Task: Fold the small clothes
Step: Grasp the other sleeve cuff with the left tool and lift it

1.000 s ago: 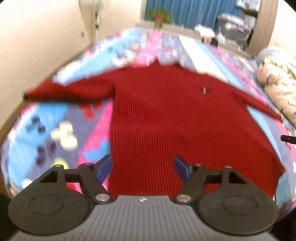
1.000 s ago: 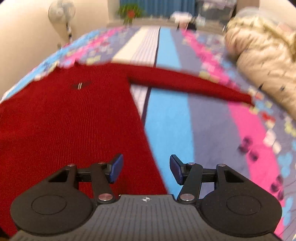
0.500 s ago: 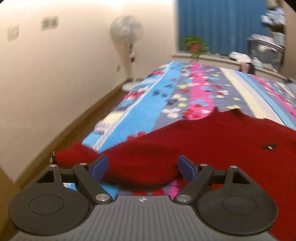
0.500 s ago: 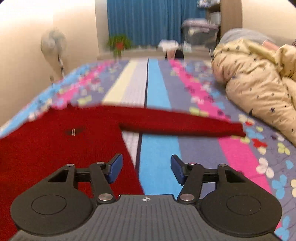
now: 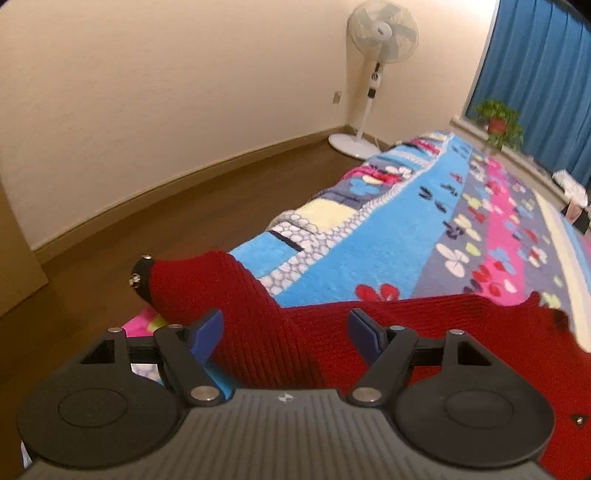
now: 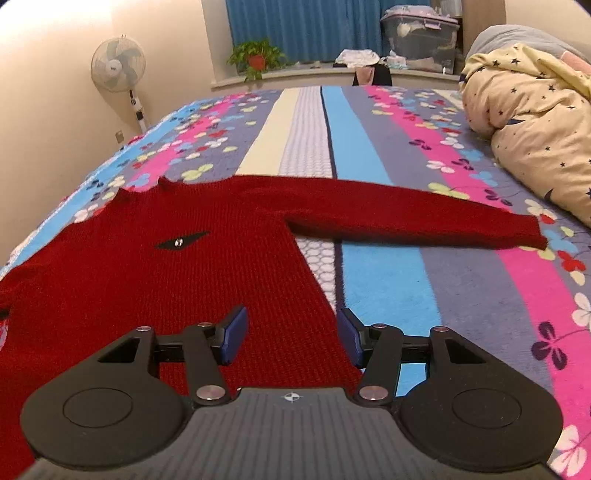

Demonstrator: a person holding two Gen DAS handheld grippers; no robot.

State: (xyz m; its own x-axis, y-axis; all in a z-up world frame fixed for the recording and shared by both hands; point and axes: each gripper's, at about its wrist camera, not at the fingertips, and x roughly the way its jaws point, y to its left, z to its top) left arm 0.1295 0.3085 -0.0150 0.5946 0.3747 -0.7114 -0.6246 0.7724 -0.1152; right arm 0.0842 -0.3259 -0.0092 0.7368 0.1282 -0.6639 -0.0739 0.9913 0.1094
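Note:
A dark red knitted sweater (image 6: 166,280) lies flat on the patterned bedspread (image 6: 388,288), both sleeves spread out. Its right sleeve (image 6: 406,218) reaches toward the cream quilt. My right gripper (image 6: 291,315) hovers over the sweater's right side edge, jaws opening, pads touching nothing. In the left wrist view the left sleeve (image 5: 221,288) runs to the bed's edge, and its dark cuff (image 5: 142,277) hangs over it. My left gripper (image 5: 285,321) is just above this sleeve near the cuff. Its jaws are closing with the sleeve between them in view, but the pads are clear of the cloth.
A cream star-print quilt (image 6: 528,110) is heaped at the bed's right side. Left of the bed are brown floor (image 5: 147,221), a cream wall and a standing fan (image 5: 380,33). A potted plant (image 6: 256,59), a storage box and blue curtains stand behind the bed.
My left gripper swung left from the sweater's body to the left sleeve's cuff at the bed edge. My right gripper shifted slightly and tilted up, showing more of the right sleeve.

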